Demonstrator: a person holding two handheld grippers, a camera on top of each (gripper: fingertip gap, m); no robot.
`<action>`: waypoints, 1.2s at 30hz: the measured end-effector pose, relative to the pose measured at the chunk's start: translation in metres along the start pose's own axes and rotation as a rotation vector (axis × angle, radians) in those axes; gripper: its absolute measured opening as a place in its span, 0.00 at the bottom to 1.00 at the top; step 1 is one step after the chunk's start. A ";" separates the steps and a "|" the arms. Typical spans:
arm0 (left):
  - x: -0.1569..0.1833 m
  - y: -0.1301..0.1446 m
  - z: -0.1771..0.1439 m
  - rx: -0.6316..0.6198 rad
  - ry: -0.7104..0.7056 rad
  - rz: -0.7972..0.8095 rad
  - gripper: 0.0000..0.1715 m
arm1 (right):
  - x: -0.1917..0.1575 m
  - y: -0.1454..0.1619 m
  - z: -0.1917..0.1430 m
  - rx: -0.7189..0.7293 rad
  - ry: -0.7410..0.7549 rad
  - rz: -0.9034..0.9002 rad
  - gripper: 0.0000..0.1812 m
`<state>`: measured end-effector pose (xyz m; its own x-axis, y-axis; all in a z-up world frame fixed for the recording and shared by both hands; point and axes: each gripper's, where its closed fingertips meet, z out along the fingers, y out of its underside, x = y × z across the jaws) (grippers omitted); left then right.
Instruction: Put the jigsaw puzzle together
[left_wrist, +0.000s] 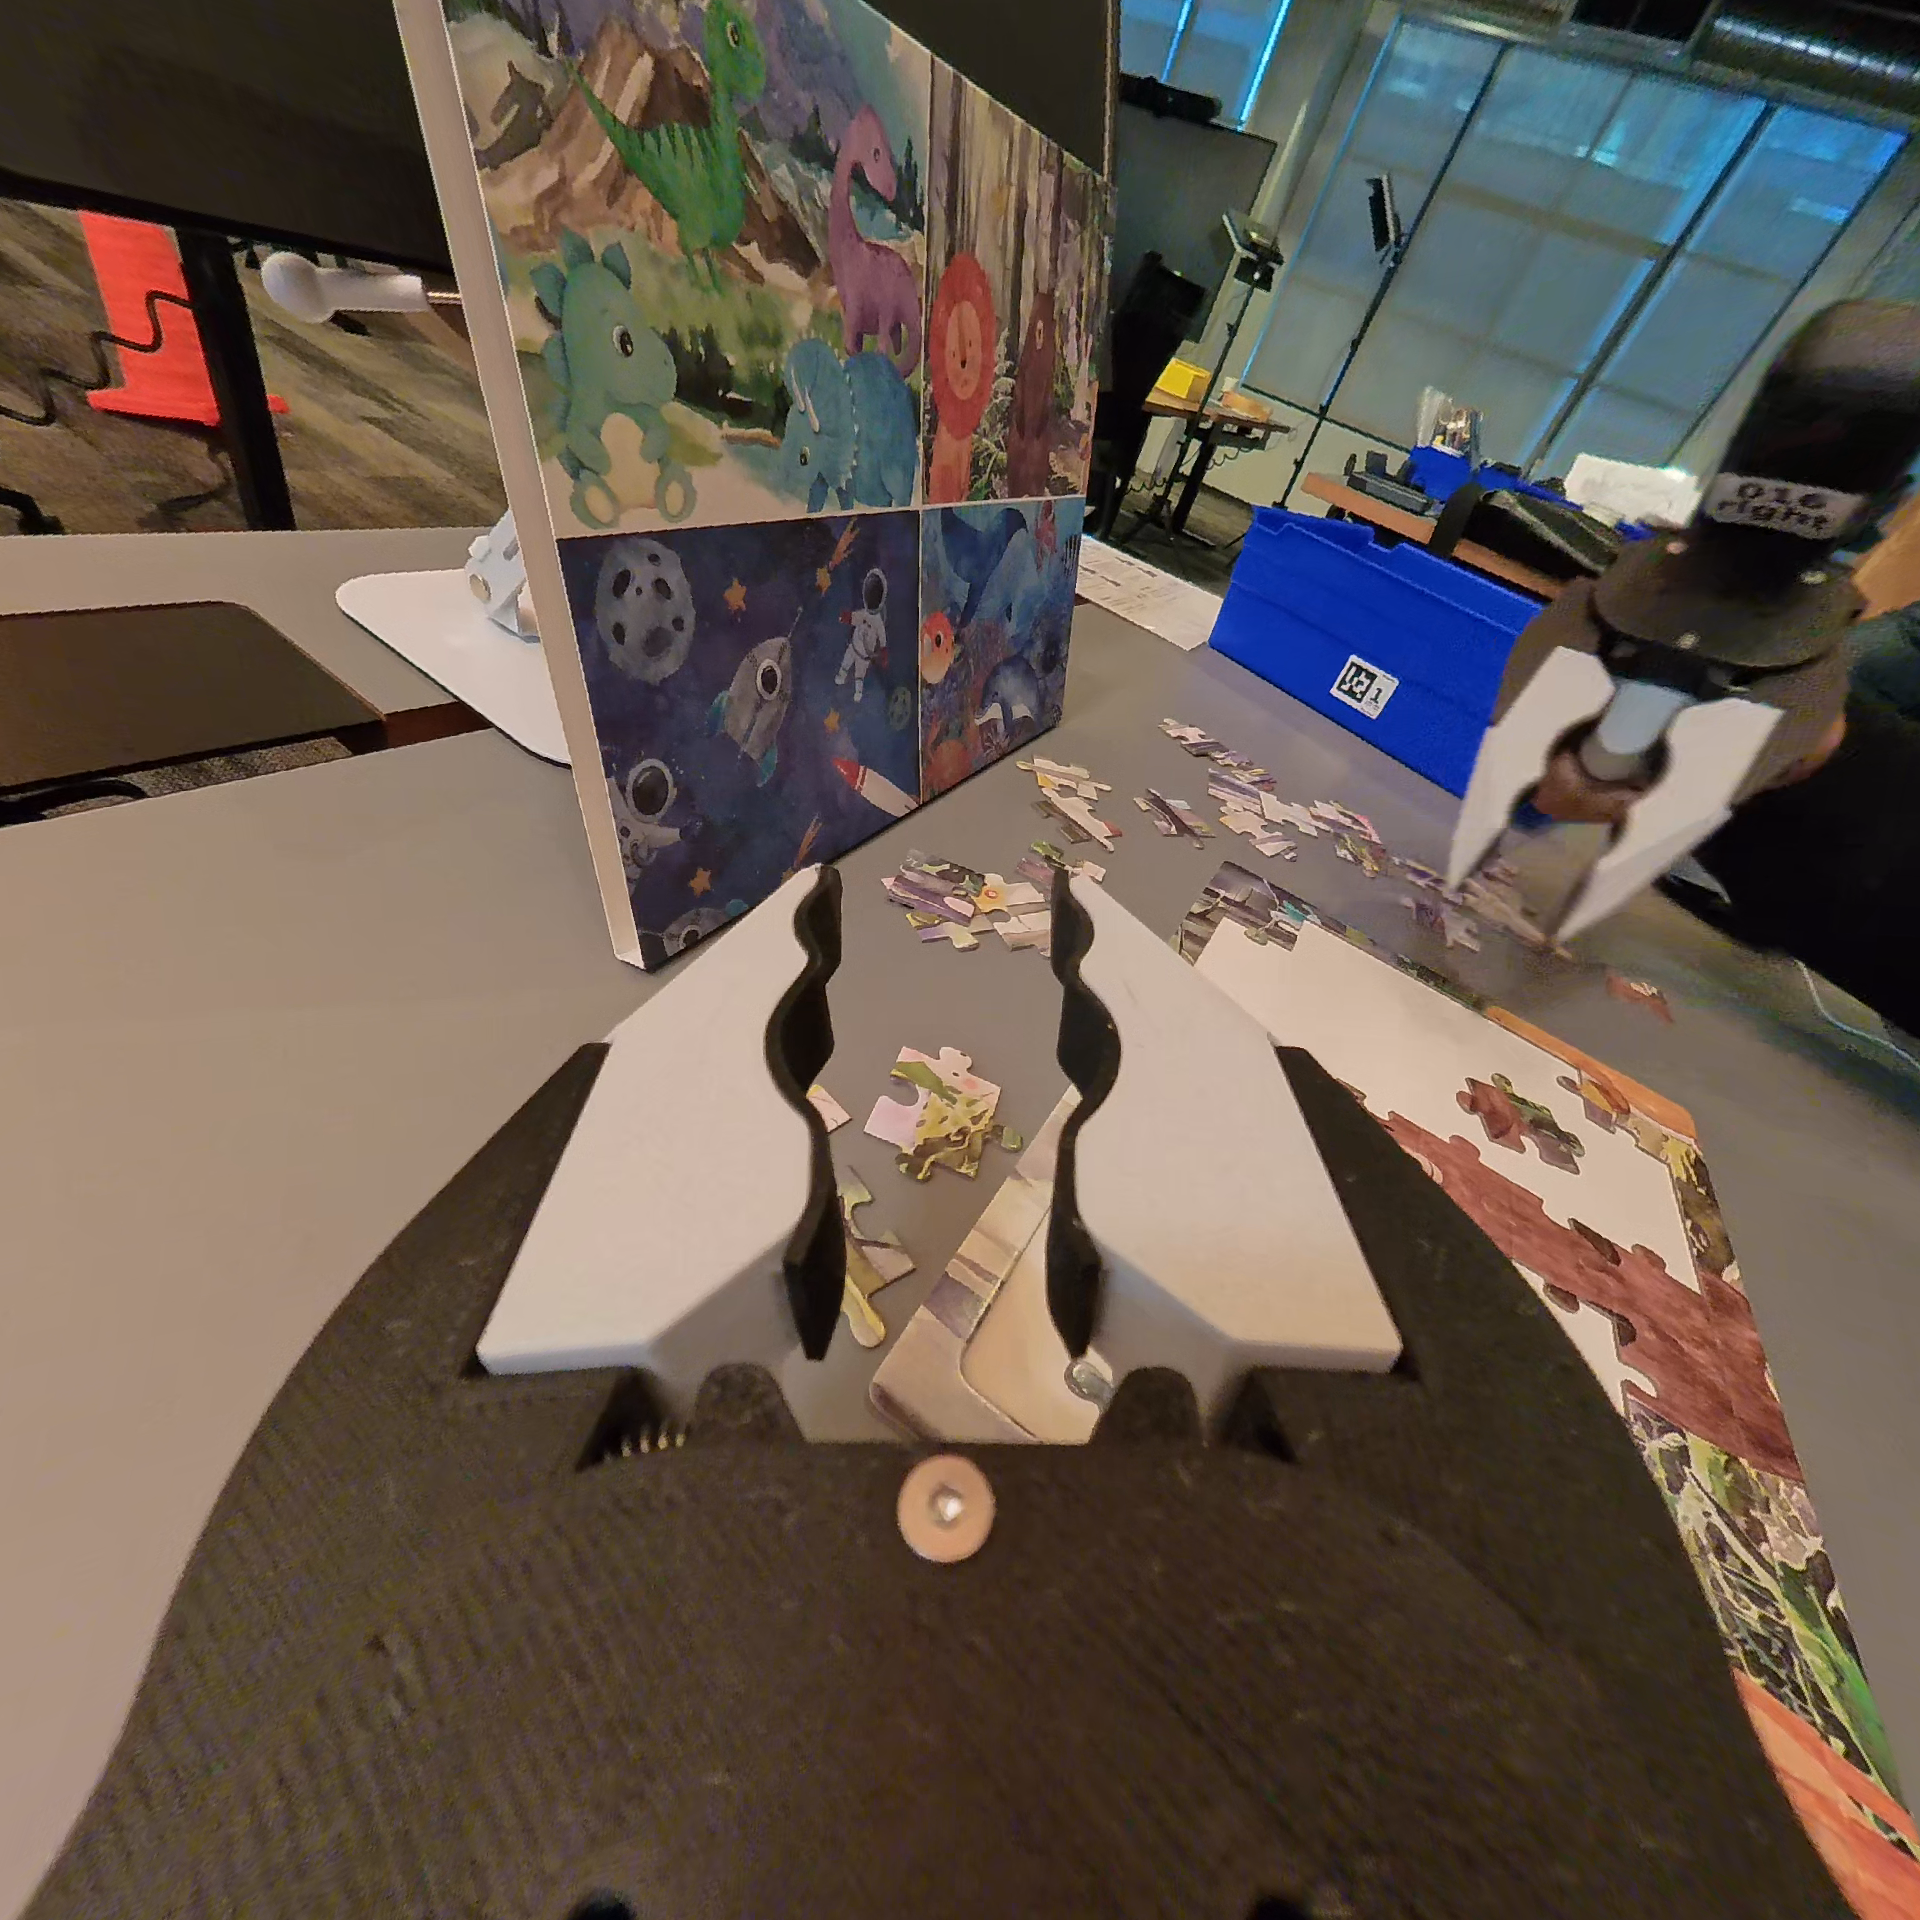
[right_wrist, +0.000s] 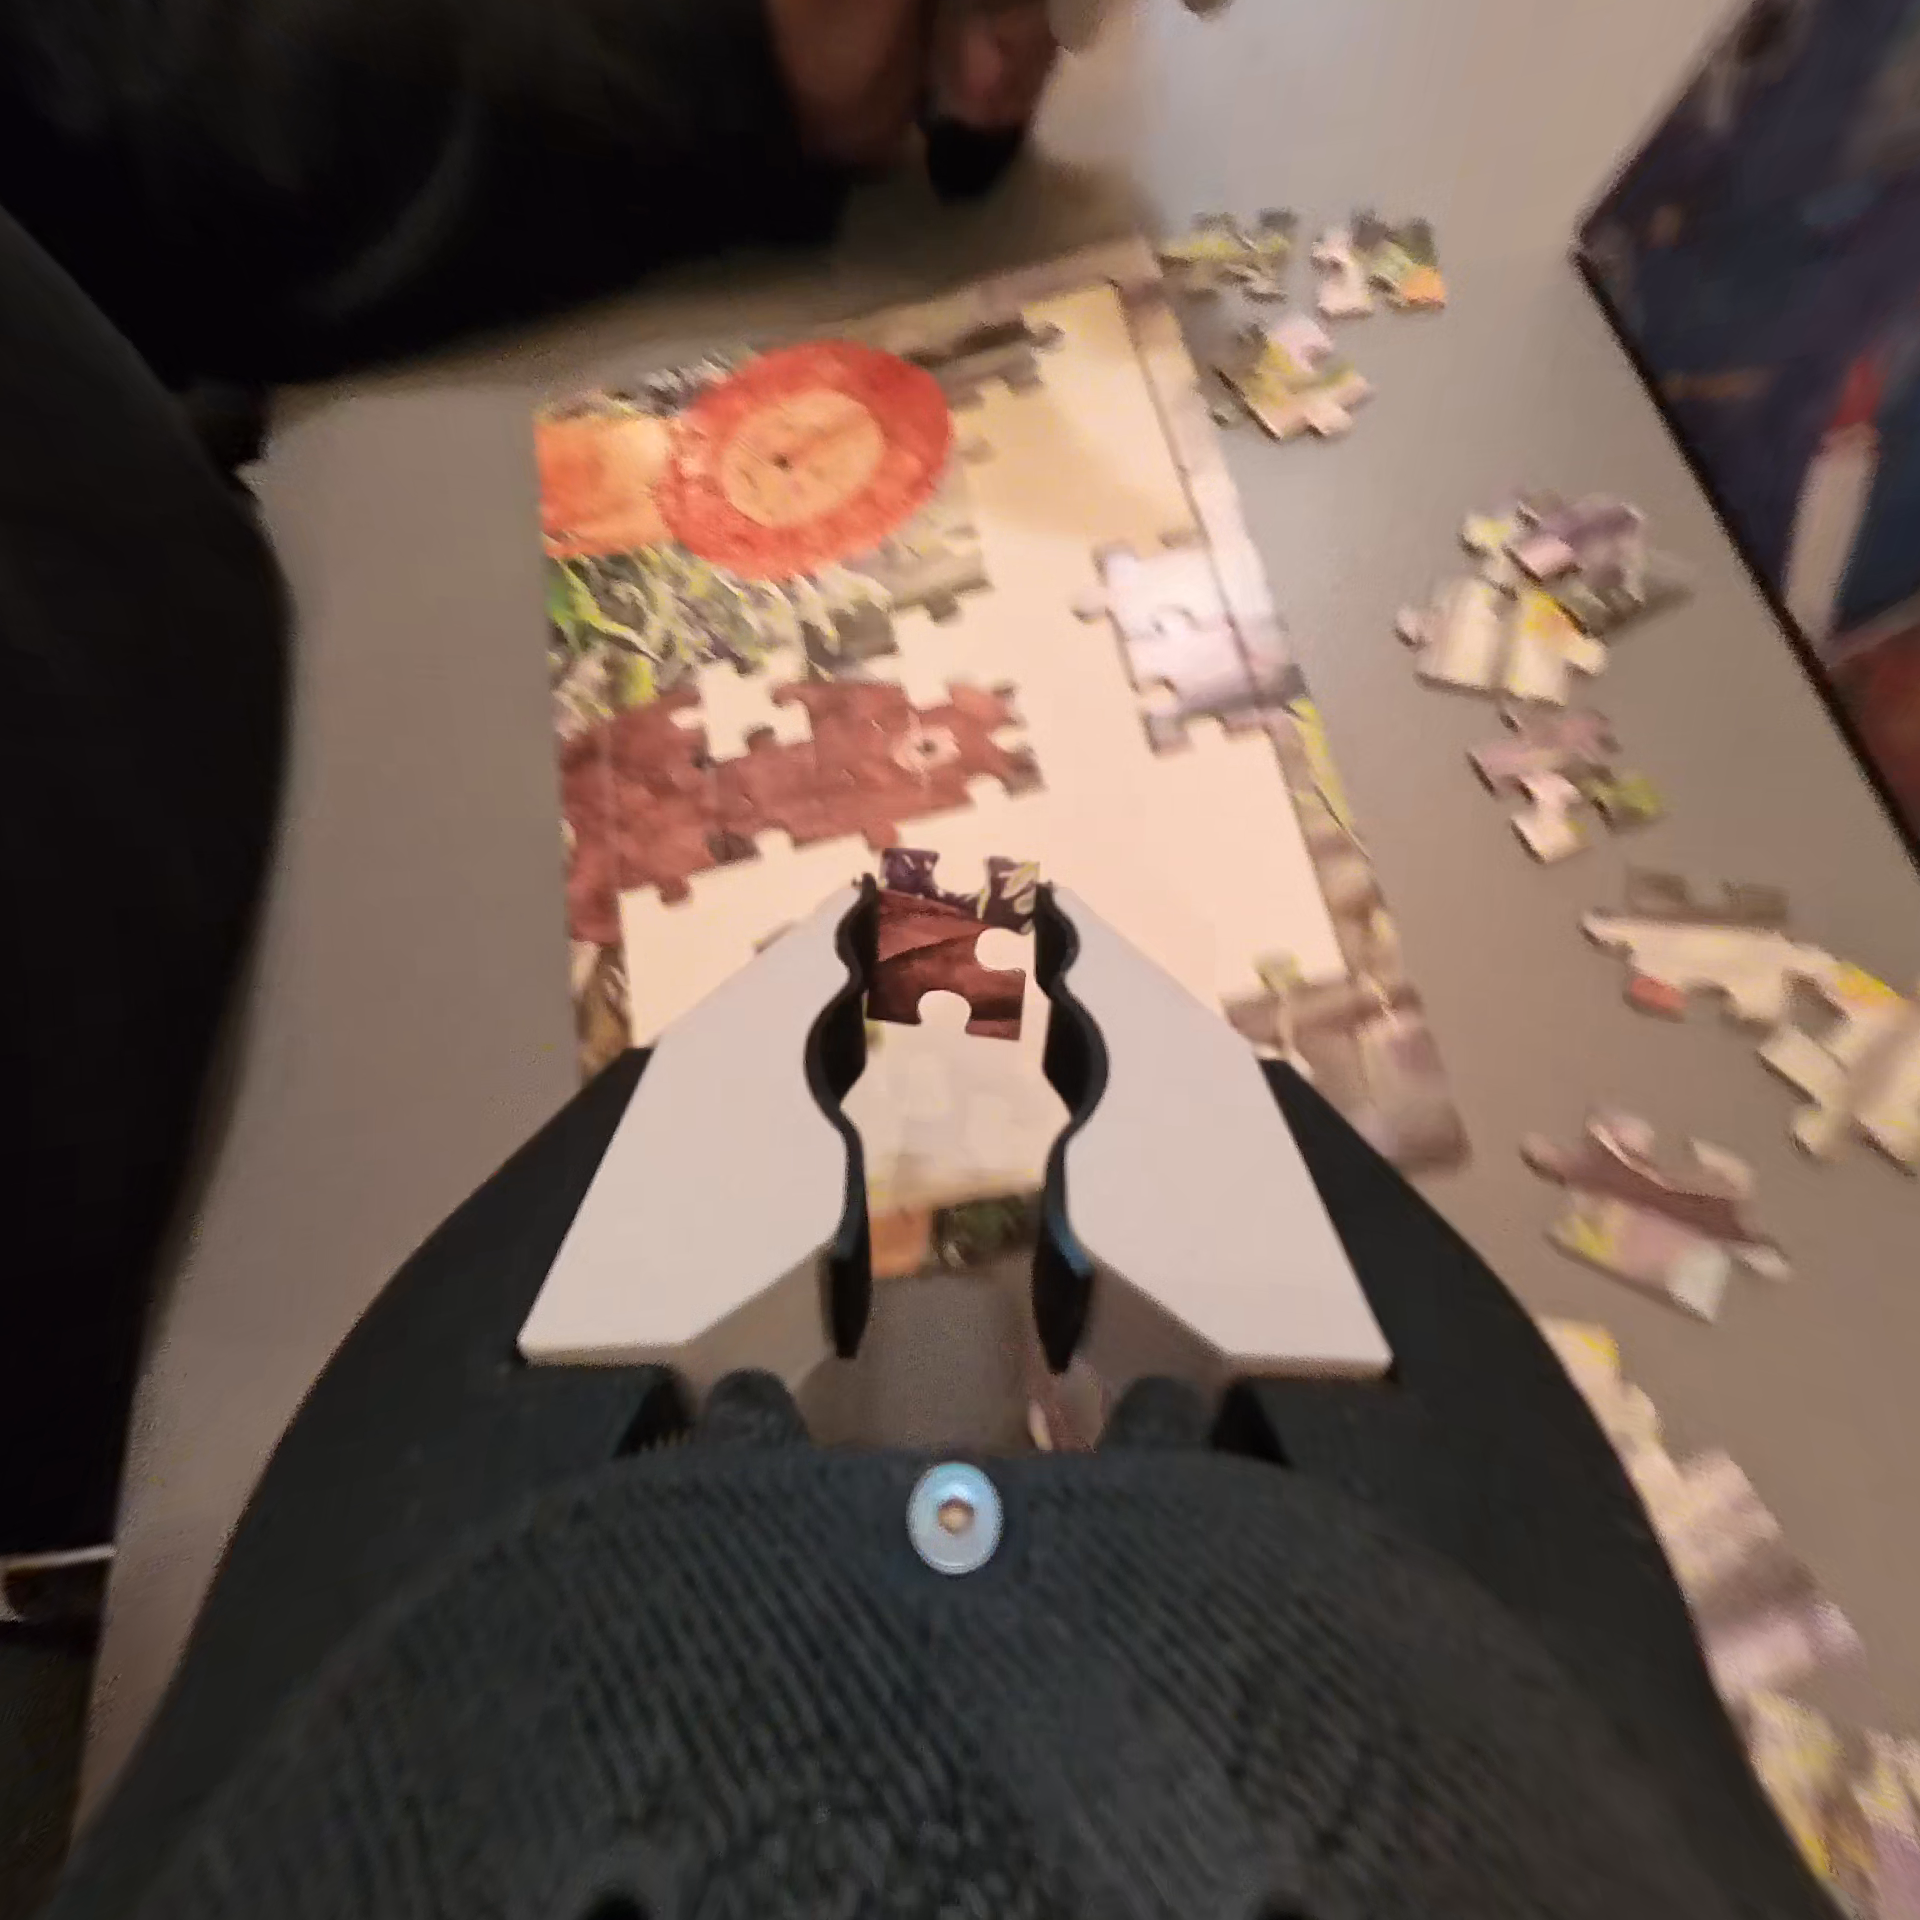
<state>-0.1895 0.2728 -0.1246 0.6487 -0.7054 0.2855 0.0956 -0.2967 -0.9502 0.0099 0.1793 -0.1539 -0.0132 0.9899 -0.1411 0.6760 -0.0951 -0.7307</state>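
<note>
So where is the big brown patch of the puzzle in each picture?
Left wrist view: brown patch at the right, on the puzzle board beside the left gripper.
Right wrist view: brown patch at centre-left, just beyond the right gripper.
Shared landmark: the picture box.

One grey tabletop (left_wrist: 312, 1039). One white puzzle tray (right_wrist: 1091, 831), partly filled, brown and orange patches joined. One brown jigsaw piece (right_wrist: 940, 961) between jaws. Loose pale purple-and-green jigsaw pieces (left_wrist: 1226, 805): many, scattered singly and in small clumps; blur prevents exact count. One upright puzzle box (left_wrist: 769, 468) bearing four pictures. One blue plastic bin (left_wrist: 1351, 623). Two grey-and-black two-finger grippers: left (left_wrist: 940, 904), right (right_wrist: 951, 894).
</note>
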 end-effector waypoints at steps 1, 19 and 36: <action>0.000 0.000 0.000 0.000 0.001 0.000 0.23 | -0.010 -0.007 0.009 0.005 -0.024 -0.010 0.15; 0.002 0.001 0.001 -0.006 0.005 0.008 0.23 | -0.069 -0.020 0.108 -0.201 -0.157 -0.156 0.15; 0.002 0.001 0.001 -0.005 0.007 0.006 0.23 | -0.070 -0.019 0.110 -0.214 -0.135 -0.219 0.20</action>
<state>-0.1881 0.2719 -0.1248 0.6440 -0.7116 0.2809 0.0881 -0.2957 -0.9512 -0.0829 0.1002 -0.2036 -0.2628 0.9602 -0.0942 0.7854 0.1562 -0.5989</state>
